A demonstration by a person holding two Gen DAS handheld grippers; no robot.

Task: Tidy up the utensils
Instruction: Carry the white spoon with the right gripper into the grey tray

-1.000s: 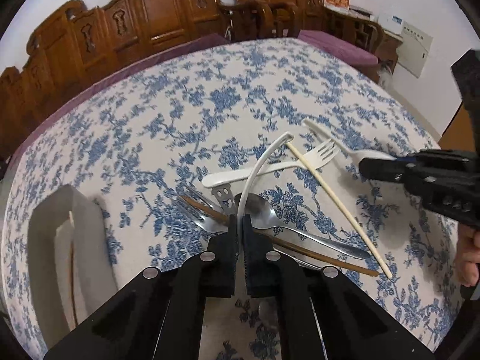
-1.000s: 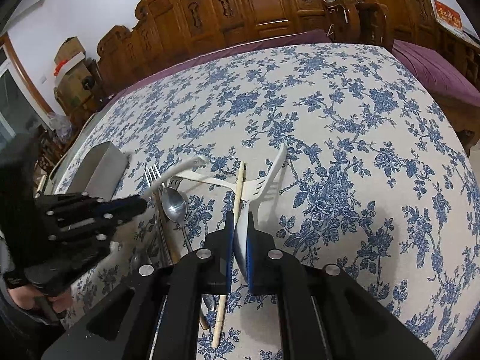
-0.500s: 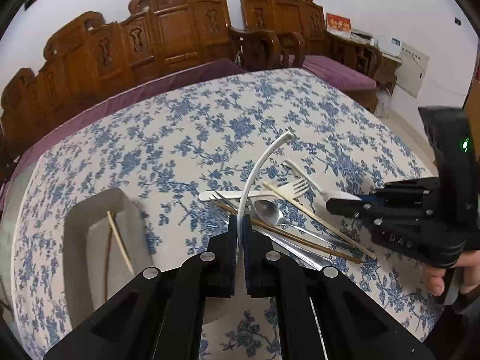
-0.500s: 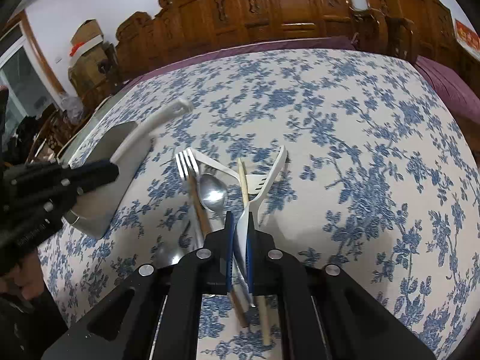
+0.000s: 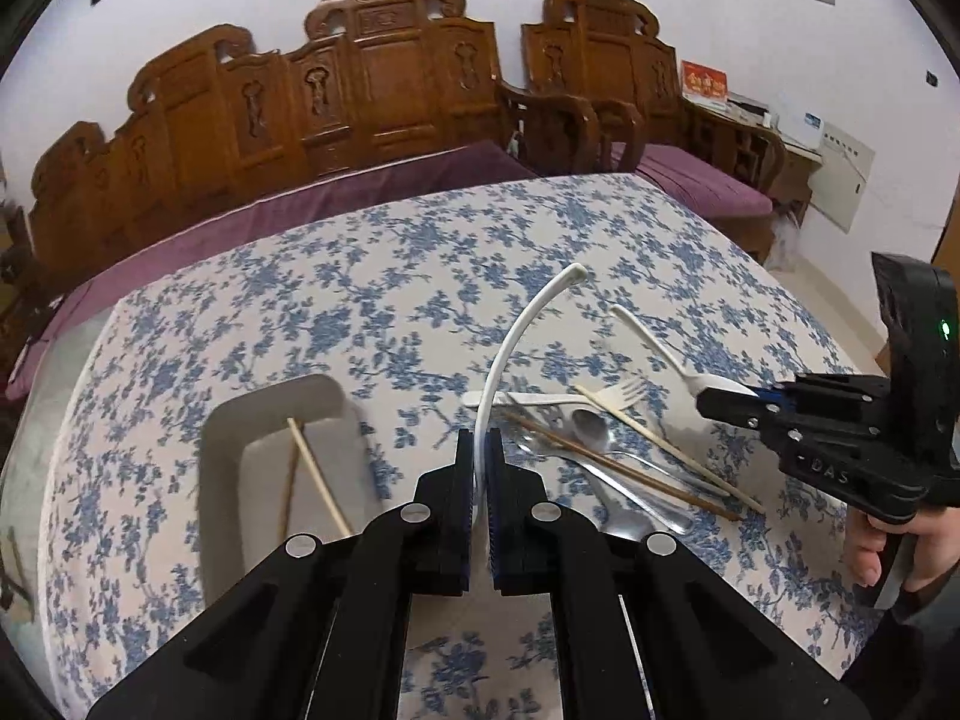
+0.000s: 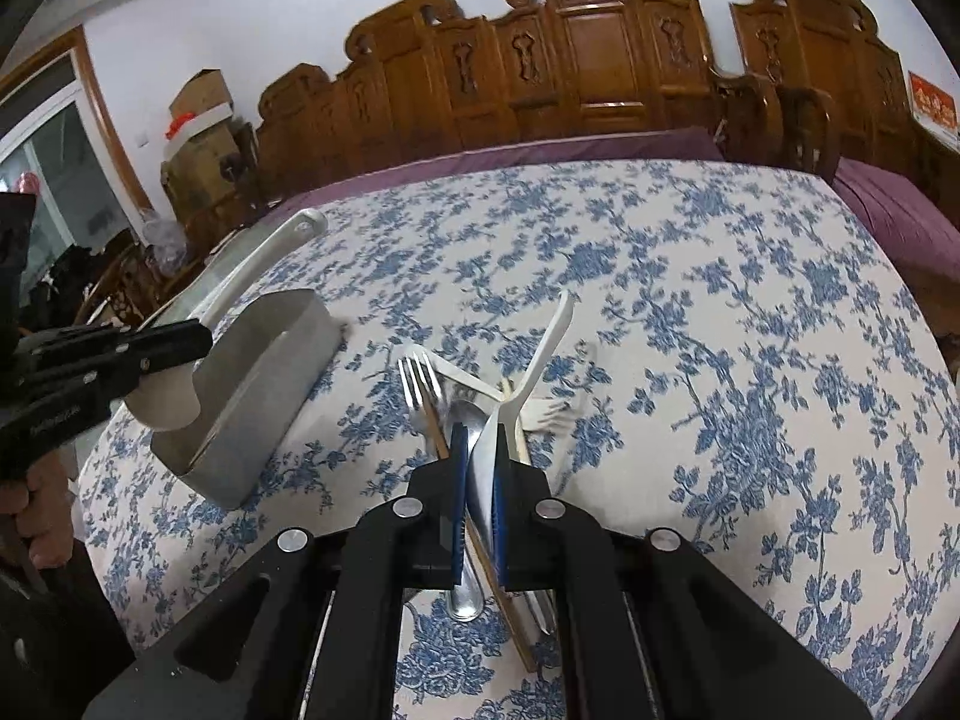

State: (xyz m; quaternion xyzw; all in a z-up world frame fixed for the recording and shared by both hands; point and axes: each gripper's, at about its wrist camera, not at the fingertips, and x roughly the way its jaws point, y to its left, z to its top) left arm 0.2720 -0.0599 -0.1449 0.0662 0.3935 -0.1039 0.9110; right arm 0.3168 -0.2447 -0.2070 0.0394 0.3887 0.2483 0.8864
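Observation:
My left gripper (image 5: 478, 450) is shut on a white ladle (image 5: 521, 330) and holds it in the air just right of the grey tray (image 5: 210, 450); its bowl (image 6: 165, 399) hangs at the tray's near end. Two chopsticks (image 5: 315, 474) lie in the tray. My right gripper (image 6: 478, 450) is shut on a white plastic spoon (image 6: 543, 348), lifted above the utensil pile; it also shows in the left wrist view (image 5: 678, 357). The pile holds a metal fork (image 6: 418, 387), a metal spoon (image 5: 591, 427), a white plastic fork (image 5: 600, 397) and chopsticks (image 5: 660, 444).
The table wears a blue floral cloth (image 5: 420, 276). Carved wooden chairs (image 5: 372, 96) with purple cushions stand behind it. The grey tray (image 6: 264, 384) sits at the table's left. Cardboard boxes (image 6: 198, 114) stand far left.
Both grippers have risen. The left one has carried the ladle left to the tray. The right one has lifted the white spoon off the pile.

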